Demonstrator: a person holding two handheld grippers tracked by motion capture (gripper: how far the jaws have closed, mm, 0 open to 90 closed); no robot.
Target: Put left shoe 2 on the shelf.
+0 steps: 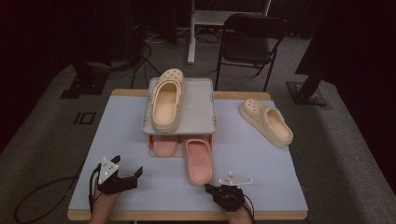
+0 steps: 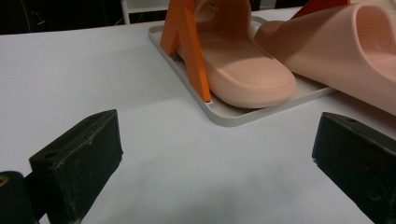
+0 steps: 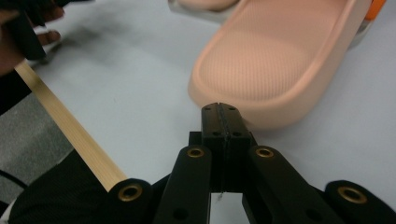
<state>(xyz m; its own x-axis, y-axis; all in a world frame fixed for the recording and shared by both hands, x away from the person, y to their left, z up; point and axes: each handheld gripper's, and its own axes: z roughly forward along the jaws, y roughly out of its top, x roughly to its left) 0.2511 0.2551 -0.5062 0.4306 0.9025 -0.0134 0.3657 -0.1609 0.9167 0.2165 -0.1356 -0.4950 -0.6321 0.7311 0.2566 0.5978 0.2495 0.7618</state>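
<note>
Pale blue table (image 1: 261,158), left claw (image 1: 127,173) level, jaws apart; right claw (image 3: 221,114) together, empty, beside pink slide (image 3: 275,60)

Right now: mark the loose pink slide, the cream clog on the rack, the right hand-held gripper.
pink slide (image 1: 198,161), high view, footbed middle
cream clog (image 1: 166,101), high view, footbed
right hand-held gripper (image 3: 220,111), right gripper view, shut jaw tips
</note>
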